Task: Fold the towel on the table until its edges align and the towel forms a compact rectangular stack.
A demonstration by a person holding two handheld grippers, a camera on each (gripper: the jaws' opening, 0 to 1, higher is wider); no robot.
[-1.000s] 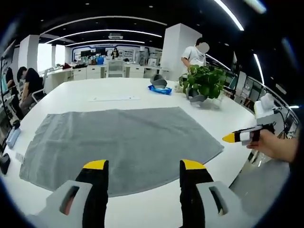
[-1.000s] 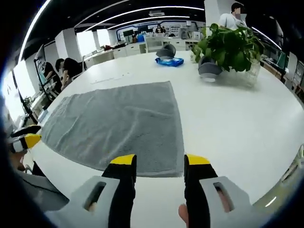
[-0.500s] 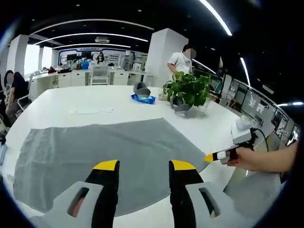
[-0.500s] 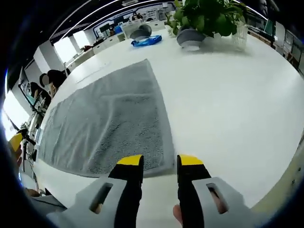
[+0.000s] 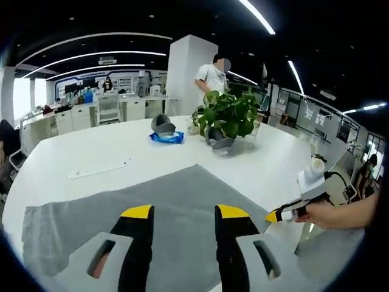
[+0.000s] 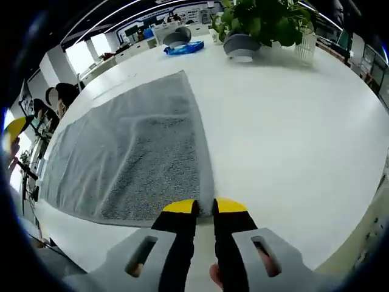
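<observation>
Right gripper [image 6: 205,207] pinches the near corner of the grey towel [image 6: 130,149], which lies flat on the white table [image 6: 292,134].
Its yellow-tipped jaws sit almost together over the towel's edge, while the left gripper [image 5: 179,212] hangs over the cloth's near side with jaws spread apart, holding nothing. In the left gripper view, the right gripper's yellow tip pokes in at the towel's right corner, in a person's hand [image 5: 331,214]. A potted plant [image 5: 226,117] and a blue packet [image 5: 166,137] stand well beyond the towel.
</observation>
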